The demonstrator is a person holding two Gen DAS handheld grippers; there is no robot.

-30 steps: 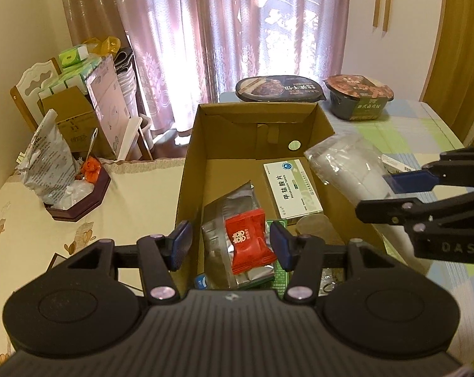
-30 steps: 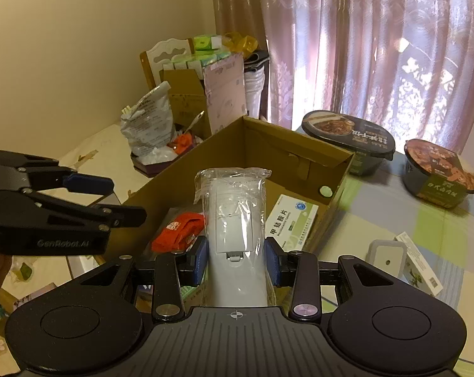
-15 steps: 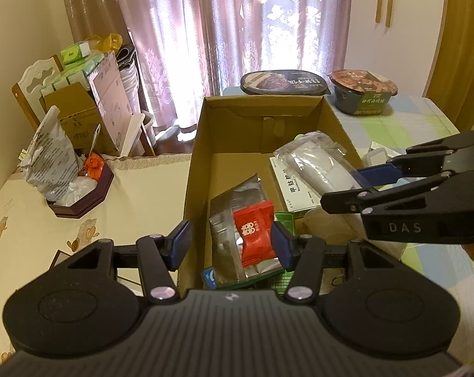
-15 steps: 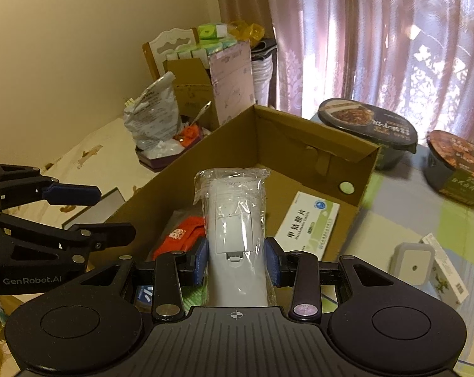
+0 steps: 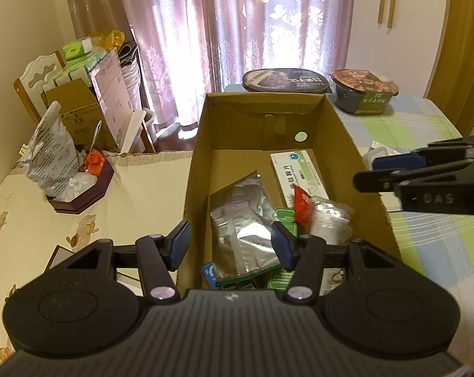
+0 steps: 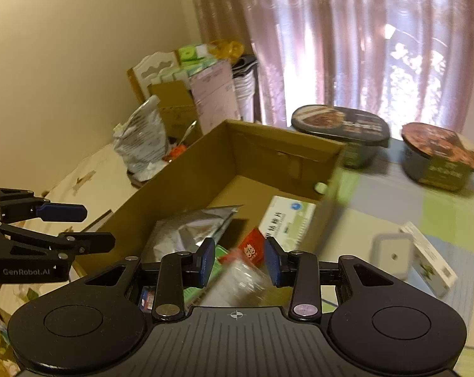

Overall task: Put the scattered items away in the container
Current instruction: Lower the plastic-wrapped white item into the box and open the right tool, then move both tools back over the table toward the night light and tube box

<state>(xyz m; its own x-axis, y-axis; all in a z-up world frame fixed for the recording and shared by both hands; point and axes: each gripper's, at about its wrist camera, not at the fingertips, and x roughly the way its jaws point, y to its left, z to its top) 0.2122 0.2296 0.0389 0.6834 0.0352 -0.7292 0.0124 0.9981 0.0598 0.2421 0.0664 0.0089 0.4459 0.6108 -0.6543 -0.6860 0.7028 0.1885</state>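
Clear bag (image 6: 240, 279) in box (image 5: 340, 144): blurred, contents unreadable. Both grippers, left (image 5: 230, 245) and right (image 6: 238, 260), spread wide, empty. White tub (image 6: 392, 256) clear only in right view.

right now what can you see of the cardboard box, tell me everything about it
The cardboard box is plain brown corrugated card, open-topped, with upright walls and a small pale round sticker on its inner far wall. It stands on the table between a cream cloth and a checked one. Inside lie a silver foil pouch, a white-and-green medicine box, a red sachet and a clear plastic-wrapped item. Neither gripper visibly touches it.
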